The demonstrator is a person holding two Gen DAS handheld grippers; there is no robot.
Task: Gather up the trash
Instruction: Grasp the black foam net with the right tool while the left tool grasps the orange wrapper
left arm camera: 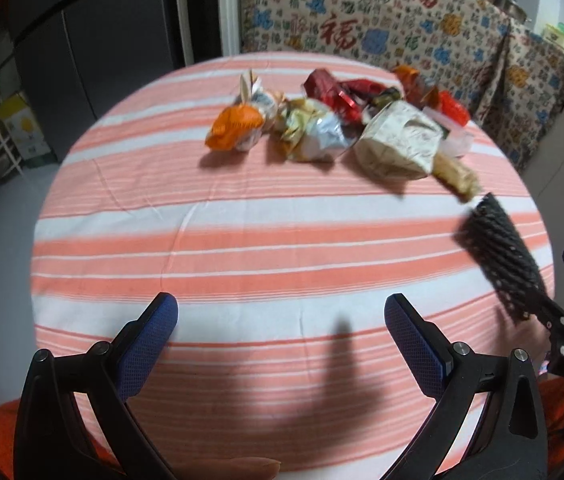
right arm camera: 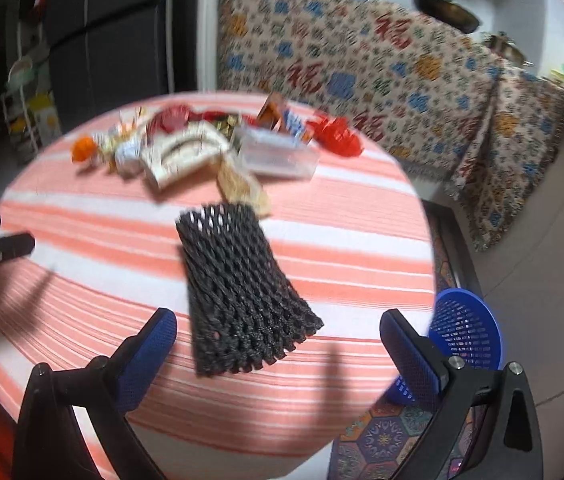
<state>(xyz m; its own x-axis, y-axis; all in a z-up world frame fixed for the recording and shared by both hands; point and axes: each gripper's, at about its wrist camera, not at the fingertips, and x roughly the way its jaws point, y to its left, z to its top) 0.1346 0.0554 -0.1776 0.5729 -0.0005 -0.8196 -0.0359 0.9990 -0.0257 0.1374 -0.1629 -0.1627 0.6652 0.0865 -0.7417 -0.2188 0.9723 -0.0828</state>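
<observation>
well, my right gripper (right arm camera: 277, 332) has its fingers spread wide, and the black foam net (right arm camera: 237, 292) sits between and ahead of them, over the striped tablecloth (right arm camera: 342, 248); whether it rests on the cloth or hangs in the air i cannot tell, since the view is blurred. its long axis runs away from me, the far open end pointing toward the pile of wrappers (right arm camera: 185, 148) and tilting a little left. from my left side the net (left arm camera: 498, 256) slants up-left along the table's right edge. my left gripper (left arm camera: 282, 324) is also spread open, holding nothing, over bare cloth. a blue basket (right arm camera: 466, 328) stands on the floor just beyond the table's right edge.
</observation>
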